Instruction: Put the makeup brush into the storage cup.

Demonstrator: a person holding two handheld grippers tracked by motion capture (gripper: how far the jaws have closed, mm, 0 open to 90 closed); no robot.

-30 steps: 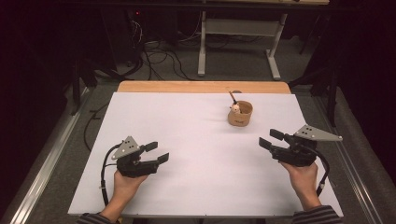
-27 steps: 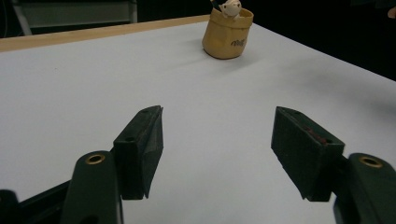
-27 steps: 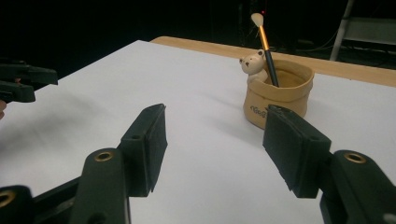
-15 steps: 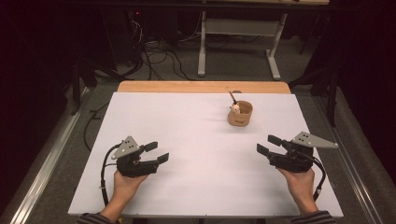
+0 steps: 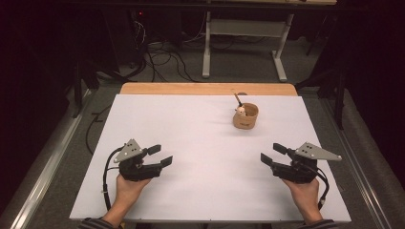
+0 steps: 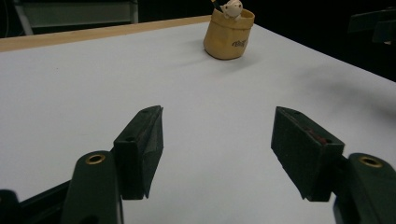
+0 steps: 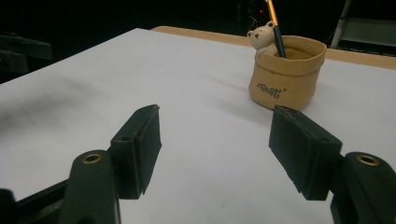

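Note:
A tan pen holder (image 5: pixel 246 116) with a small bear figure and a pen in it stands upright on the white table top (image 5: pixel 200 138), right of centre toward the back. It also appears in the left gripper view (image 6: pixel 229 32) and the right gripper view (image 7: pixel 286 72). My left gripper (image 5: pixel 160 155) rests low near the front left, open, nothing between its jaws (image 6: pixel 217 149). My right gripper (image 5: pixel 272 154) sits at the front right, open and empty (image 7: pixel 215 149), pointing toward the holder.
A wooden strip (image 5: pixel 207 88) runs along the table's far edge. Beyond it are a desk frame (image 5: pixel 243 33) and floor cables (image 5: pixel 162 52). A metal rail (image 5: pixel 43 162) lies on the floor at the left.
My right gripper has moved back toward the front edge and slightly lower. The left gripper has stayed put.

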